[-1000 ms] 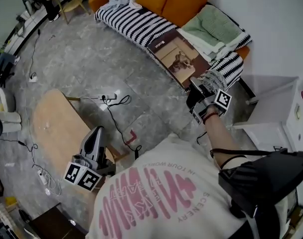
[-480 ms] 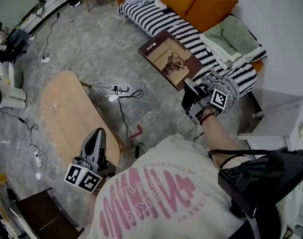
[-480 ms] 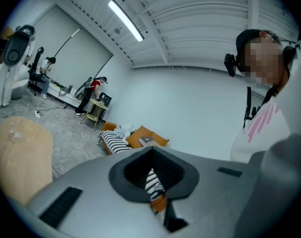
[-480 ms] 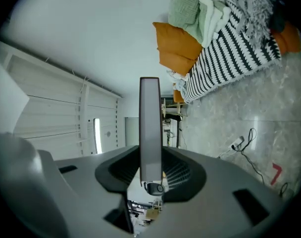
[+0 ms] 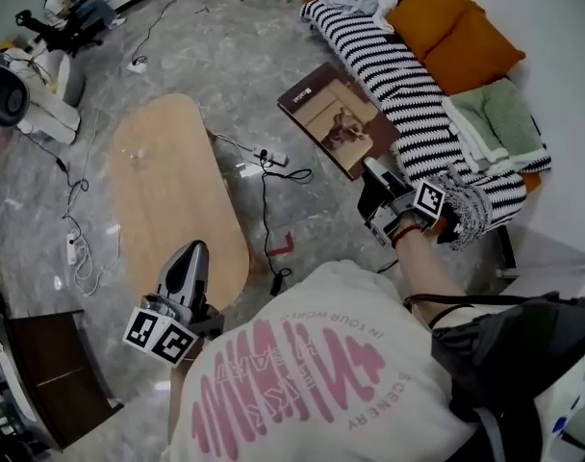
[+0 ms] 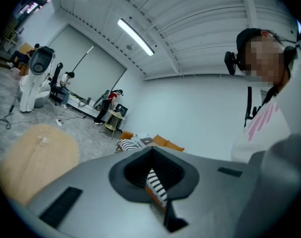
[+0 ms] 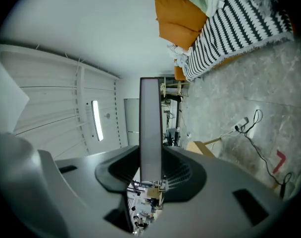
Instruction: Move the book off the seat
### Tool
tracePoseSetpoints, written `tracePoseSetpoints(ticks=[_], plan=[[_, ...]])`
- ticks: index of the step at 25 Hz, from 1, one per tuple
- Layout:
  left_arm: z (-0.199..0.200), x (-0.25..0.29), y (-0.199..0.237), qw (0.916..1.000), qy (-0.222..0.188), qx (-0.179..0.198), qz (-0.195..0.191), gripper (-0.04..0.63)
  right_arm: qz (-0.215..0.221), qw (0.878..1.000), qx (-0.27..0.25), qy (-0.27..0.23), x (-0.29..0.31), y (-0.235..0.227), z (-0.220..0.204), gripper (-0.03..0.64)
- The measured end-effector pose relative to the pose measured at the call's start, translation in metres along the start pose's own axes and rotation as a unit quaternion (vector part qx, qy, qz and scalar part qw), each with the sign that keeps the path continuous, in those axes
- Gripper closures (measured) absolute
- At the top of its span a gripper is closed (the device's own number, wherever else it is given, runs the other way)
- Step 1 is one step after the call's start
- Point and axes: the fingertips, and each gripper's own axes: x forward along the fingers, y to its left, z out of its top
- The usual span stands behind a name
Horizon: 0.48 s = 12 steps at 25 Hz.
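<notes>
The brown book point(image 5: 336, 118) with a picture on its cover hangs over the grey floor between the sofa point(image 5: 398, 75) and the wooden table point(image 5: 167, 191). My right gripper point(image 5: 377, 176) is shut on its near corner. In the right gripper view the book point(image 7: 150, 123) stands edge-on between the jaws of the right gripper point(image 7: 150, 175), with the striped sofa point(image 7: 239, 24) behind. My left gripper point(image 5: 189, 258) hovers by the table's near end, jaws together and nothing in them. In the left gripper view only a sliver of sofa shows past the left gripper point(image 6: 153, 177).
Orange cushions point(image 5: 461, 32) and a folded green blanket point(image 5: 499, 123) lie on the sofa. A power strip point(image 5: 271, 158) and cables trail across the floor under the book. A white appliance point(image 5: 23, 94) stands far left, a dark cabinet point(image 5: 42, 364) near left.
The book has been carried off the sofa's front edge and out over the floor toward the table. Both grippers swung leftward, and the head view turned with them.
</notes>
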Motion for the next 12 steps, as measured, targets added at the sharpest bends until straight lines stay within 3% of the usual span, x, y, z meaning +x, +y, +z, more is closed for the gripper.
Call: tracePoseSetpoints(ticks=[12], plan=[[0.017,-0.058,0.037,0.9915,-0.062,-0.019,0.113,0.588,0.015,0.990,-0.001,0.140,0.114,0.015,-0.056,0.468]])
